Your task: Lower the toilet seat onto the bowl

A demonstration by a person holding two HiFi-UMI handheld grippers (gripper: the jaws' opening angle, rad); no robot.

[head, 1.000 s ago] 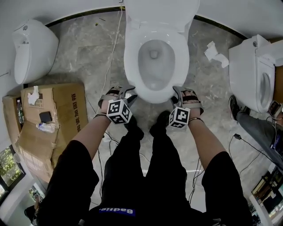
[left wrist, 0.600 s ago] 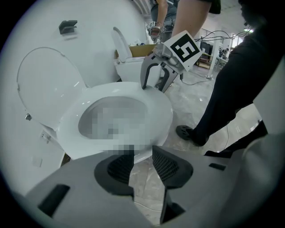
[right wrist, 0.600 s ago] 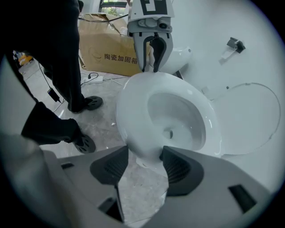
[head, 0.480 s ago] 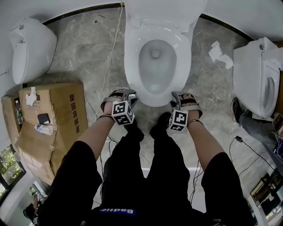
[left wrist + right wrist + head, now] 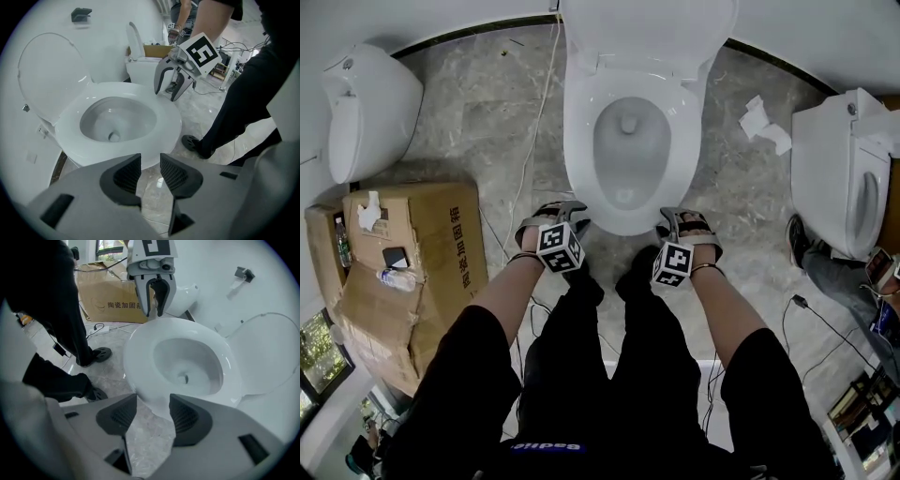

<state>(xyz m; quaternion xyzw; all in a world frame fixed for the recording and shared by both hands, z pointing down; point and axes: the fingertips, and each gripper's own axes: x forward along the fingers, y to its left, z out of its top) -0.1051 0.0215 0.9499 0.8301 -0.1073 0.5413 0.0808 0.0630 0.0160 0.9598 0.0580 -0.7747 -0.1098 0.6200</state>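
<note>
The white toilet stands in the middle of the head view. Its seat ring (image 5: 581, 122) lies flat on the bowl and the lid (image 5: 647, 28) stands upright behind it. My left gripper (image 5: 551, 208) hangs by the front left of the bowl, pointing down at the floor. Its jaws have just been closing and stand open with nothing between them (image 5: 150, 166). My right gripper (image 5: 684, 217) hangs by the front right, open and empty (image 5: 152, 411). Neither touches the seat (image 5: 164, 117).
A cardboard box (image 5: 422, 253) with a bottle on it sits on the floor at the left. Other white toilets stand at the far left (image 5: 366, 103) and right (image 5: 834, 169). Crumpled tissue (image 5: 759, 117) and a cable (image 5: 534, 112) lie on the marble floor.
Both grippers have sunk a little along the front of the bowl, towards the floor. The seat and lid have not moved.
</note>
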